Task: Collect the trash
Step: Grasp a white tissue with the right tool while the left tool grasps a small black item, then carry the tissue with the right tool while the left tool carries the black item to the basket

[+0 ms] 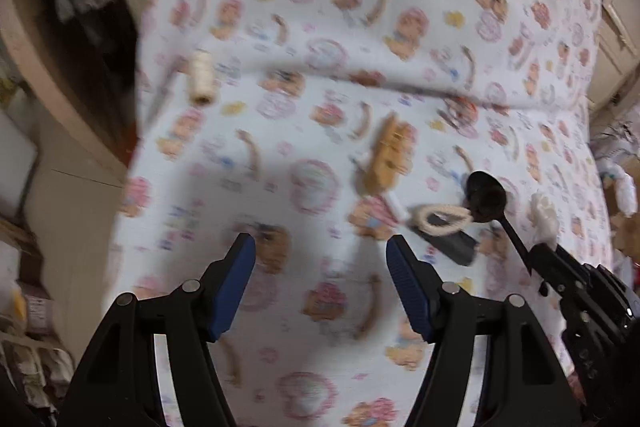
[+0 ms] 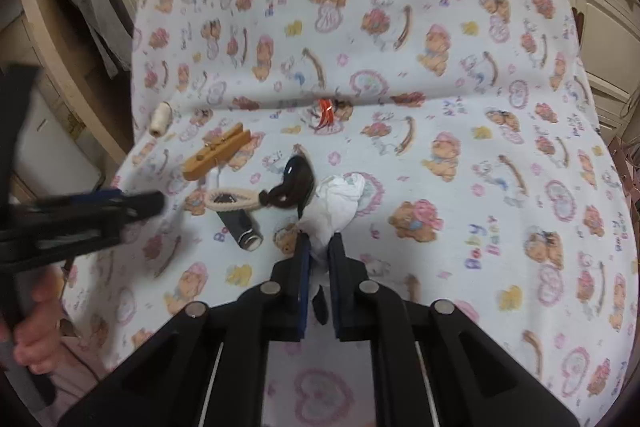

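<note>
Bedsheet (image 2: 460, 99) with teddy-bear print fills both views, and the pick-up step is in hand: right gripper (image 2: 319, 247) has its jaws clamped on the tail of a crumpled white tissue (image 2: 338, 197), which lies on the sheet just beside a black plastic spoon (image 2: 296, 179). Left gripper (image 1: 320, 255) hangs above bare sheet, jaws wide, holding nothing. Next, I reckon, lift the wad clear without dragging the spoon along. Tissue looks soft, scrunched and light, pinched thin where the pads grip it.
</note>
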Motion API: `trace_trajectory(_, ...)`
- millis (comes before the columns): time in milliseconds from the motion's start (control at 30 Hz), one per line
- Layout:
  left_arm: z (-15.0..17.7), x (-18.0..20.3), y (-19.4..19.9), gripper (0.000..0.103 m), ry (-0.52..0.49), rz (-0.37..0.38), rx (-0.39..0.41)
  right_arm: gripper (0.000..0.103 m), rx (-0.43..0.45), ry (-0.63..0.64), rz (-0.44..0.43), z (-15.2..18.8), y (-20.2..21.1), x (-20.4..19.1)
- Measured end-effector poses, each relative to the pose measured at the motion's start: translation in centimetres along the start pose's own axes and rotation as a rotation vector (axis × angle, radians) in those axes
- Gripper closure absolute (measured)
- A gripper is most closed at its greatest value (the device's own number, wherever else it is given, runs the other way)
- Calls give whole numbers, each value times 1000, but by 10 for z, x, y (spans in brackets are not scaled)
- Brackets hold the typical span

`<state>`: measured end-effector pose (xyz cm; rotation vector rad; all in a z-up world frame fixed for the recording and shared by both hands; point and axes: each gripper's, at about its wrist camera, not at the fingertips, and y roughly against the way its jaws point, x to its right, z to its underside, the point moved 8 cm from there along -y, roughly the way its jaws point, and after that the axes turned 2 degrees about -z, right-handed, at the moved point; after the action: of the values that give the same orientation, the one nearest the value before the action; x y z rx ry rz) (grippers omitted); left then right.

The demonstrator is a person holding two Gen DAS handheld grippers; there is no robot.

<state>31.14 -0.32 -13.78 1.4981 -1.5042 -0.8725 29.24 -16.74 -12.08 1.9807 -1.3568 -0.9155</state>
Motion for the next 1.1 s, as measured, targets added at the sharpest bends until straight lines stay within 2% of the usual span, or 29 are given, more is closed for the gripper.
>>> trace_trajectory(233, 3, 46, -2, 41, -87, 52, 49, 95, 38, -39, -27, 2, 37, 21)
trace_trajectory(333, 5, 69, 0, 41, -124, 86, 54, 94, 19, -66, -86, 5, 44, 23)
trace_trajectory(433, 4, 83, 0, 41, -159, 42, 70, 93, 18, -64, -90, 8, 48, 25)
trace_trajectory(600, 1, 81, -19, 46, -111, -10, 55, 92, 14, -81, -98, 8, 52, 31)
trace_trajectory(700, -1, 79, -18, 64, -59, 22, 42, 92, 6, -75, -73, 9, 50, 36)
trace_trajectory(800, 2, 71, -16, 75, 2, 92, 24, 92, 0, -79, -75, 12, 51, 37)
trace_trajectory(867, 3, 67, -15, 80, 18, 112, 20, 92, 3, -65, -66, 12, 52, 37)
trace_trajectory(900, 4, 65, -15, 91, 24, 117, 14, 92, 5, -57, -59, 12, 52, 37)
trace_trajectory(1100, 15, 48, -2, 94, 81, 206, -23, 92, 8, -51, -51, 13, 54, 36)
